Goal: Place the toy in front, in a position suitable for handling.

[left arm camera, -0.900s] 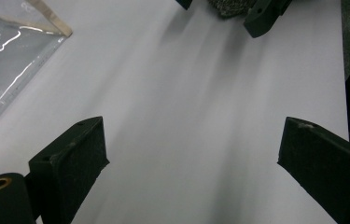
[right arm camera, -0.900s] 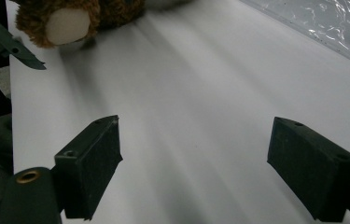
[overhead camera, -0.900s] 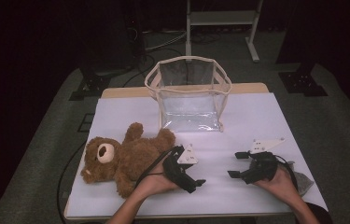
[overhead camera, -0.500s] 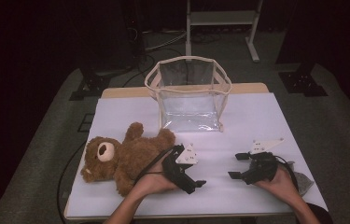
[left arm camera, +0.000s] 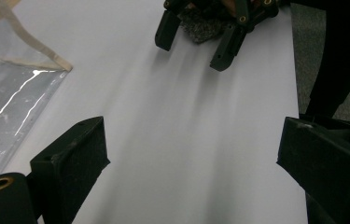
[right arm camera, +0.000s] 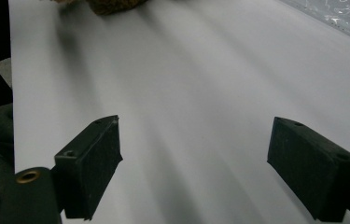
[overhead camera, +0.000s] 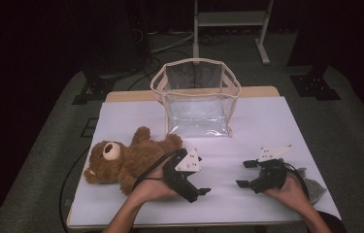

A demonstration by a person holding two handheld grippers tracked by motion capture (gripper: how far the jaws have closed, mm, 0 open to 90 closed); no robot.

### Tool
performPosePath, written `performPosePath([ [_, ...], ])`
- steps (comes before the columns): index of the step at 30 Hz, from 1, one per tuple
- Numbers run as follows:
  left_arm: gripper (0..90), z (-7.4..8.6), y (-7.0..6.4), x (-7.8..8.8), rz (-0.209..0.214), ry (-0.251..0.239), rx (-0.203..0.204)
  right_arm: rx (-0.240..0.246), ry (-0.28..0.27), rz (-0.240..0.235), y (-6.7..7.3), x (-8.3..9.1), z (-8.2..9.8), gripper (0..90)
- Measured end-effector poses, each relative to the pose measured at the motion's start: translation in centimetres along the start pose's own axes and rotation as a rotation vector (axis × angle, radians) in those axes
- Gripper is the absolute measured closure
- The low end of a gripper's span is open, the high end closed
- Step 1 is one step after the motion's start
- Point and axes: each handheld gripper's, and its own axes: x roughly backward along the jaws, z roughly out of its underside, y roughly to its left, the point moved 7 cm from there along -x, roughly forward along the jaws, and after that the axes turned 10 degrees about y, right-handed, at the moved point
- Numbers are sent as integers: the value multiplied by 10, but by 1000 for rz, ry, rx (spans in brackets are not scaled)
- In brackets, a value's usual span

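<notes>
Both tongs rest low on the white counter (overhead camera: 267,116) with jaws spread wide and nothing between them: the left tongs (overhead camera: 196,191) sit just beside the teddy bear (overhead camera: 126,162), at its belly side, the right tongs (overhead camera: 247,174) well apart from the bear toward the counter's far side edge. The bear lies on its back near the counter's left edge, just in front of the clear bag (overhead camera: 196,99), which stands open-topped. Bare counter stretches between the two tongs. A grey cloth (overhead camera: 315,187) under the right hand is mostly covered; in the right gripper view the bear (right arm camera: 112,4) is cut off at the top.
</notes>
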Motion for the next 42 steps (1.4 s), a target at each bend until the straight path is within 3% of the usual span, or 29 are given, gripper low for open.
performPosePath([
  [8, 77, 3, 8, 15, -16, -29, 32, 6, 9, -6, 1, -2, 1, 159],
  [11, 127, 5, 10, 21, -13, -37, 23, 8, 13, -8, 2, -2, 1, 159],
  [19, 127, 11, 14, 35, -18, -35, 2, 11, 12, -7, 2, -2, 1, 159],
  [24, 127, 13, 16, 44, -23, -54, 3, 17, 17, -9, 3, -3, 1, 159],
  [32, 128, 23, 30, 68, -72, -91, 31, 24, 22, -14, 5, -4, 1, 159],
  [42, 127, 33, 31, 80, -66, -91, 19, 50, 4, -34, 14, -5, -7, 159],
])
